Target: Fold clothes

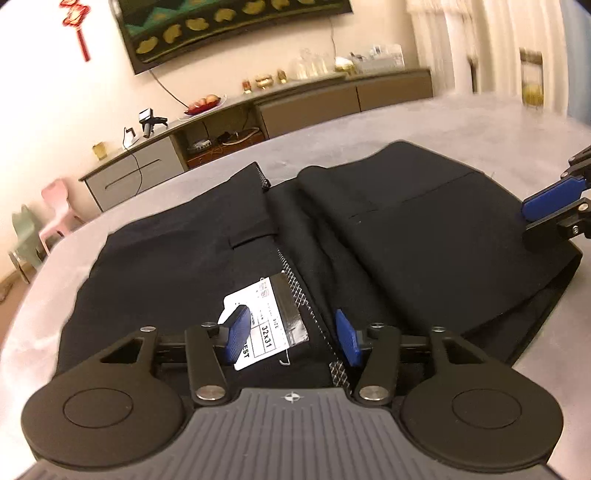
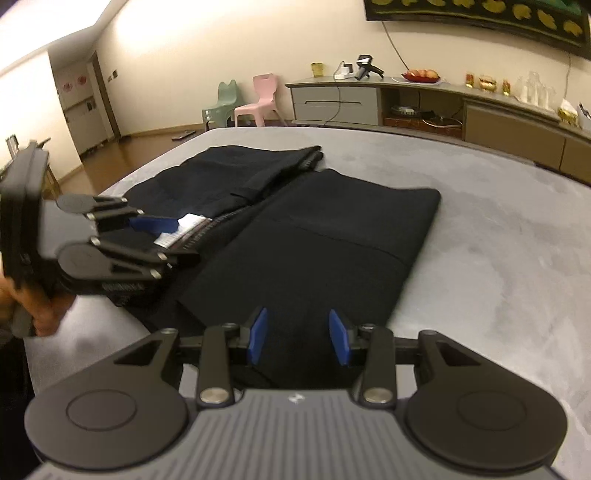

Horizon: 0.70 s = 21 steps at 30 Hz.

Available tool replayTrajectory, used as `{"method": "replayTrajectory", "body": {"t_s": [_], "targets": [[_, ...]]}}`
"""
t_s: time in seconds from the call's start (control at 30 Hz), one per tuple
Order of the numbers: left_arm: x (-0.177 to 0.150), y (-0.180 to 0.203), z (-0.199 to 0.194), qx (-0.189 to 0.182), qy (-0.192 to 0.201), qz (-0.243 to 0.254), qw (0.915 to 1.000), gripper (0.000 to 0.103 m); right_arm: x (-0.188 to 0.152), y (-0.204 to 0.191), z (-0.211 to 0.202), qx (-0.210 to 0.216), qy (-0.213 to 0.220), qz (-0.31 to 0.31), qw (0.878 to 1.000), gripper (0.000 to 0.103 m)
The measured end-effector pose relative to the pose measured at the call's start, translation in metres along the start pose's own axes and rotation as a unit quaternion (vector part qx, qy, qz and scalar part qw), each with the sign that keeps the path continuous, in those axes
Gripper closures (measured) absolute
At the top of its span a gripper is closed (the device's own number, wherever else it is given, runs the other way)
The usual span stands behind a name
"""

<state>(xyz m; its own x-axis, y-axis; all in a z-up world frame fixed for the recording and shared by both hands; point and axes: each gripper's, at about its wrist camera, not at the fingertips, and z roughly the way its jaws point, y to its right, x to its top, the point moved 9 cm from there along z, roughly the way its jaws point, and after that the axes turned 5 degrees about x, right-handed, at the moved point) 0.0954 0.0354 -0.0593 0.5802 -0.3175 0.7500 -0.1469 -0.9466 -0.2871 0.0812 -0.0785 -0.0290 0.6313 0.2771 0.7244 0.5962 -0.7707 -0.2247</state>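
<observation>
Black trousers (image 1: 424, 229) lie partly folded on the grey table (image 1: 369, 133), legs doubled over the waist part. A white size tag (image 1: 269, 321) lies at the waistband. My left gripper (image 1: 291, 338) is open, its blue pads either side of the tag and waistband edge, just above the cloth. It also shows in the right wrist view (image 2: 162, 230) at the left, held by a hand. My right gripper (image 2: 299, 336) is open over the near edge of the folded trousers (image 2: 314, 236), holding nothing. It shows in the left wrist view (image 1: 546, 210) at the far right edge.
The grey table (image 2: 498, 258) has bare surface to the right of the trousers. Beyond it stand a long sideboard (image 2: 424, 107) with small items, a pink chair (image 2: 258, 103) and a green chair (image 2: 219, 105). A dark picture (image 1: 229, 22) hangs on the wall.
</observation>
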Motion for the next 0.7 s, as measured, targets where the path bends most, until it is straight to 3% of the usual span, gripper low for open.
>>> {"method": "replayTrajectory", "body": {"t_s": [0.1,0.2,0.33,0.43,0.5,0.6,0.7], "targets": [[0.001,-0.005,-0.001,-0.014,0.005,-0.004,0.9999,0.048,0.023,-0.017,0.010,-0.008,0.001,-0.001,1.000,0.065],[-0.004,-0.010,0.002,-0.026,0.009,-0.013,0.9995,0.048,0.066,-0.028,0.038,0.009,0.012,0.046,0.999,0.065],[-0.012,-0.020,-0.004,-0.032,0.015,-0.033,0.9988,0.048,0.114,-0.030,0.118,-0.003,-0.010,0.079,0.997,0.066],[-0.018,-0.029,-0.007,-0.037,0.013,-0.050,0.9980,0.048,0.123,-0.019,0.174,-0.044,-0.052,0.075,0.995,0.070],[-0.020,-0.033,-0.010,-0.046,0.012,-0.060,0.9970,0.048,0.127,-0.020,0.198,-0.047,-0.068,0.079,0.993,0.072],[-0.023,-0.038,-0.014,-0.060,0.011,-0.076,0.9953,0.048,0.136,-0.035,0.210,-0.021,-0.067,0.071,0.995,0.072],[-0.026,-0.044,-0.019,-0.073,0.009,-0.091,0.9931,0.050,0.137,-0.035,0.212,-0.042,-0.067,0.051,0.996,0.072]]}}
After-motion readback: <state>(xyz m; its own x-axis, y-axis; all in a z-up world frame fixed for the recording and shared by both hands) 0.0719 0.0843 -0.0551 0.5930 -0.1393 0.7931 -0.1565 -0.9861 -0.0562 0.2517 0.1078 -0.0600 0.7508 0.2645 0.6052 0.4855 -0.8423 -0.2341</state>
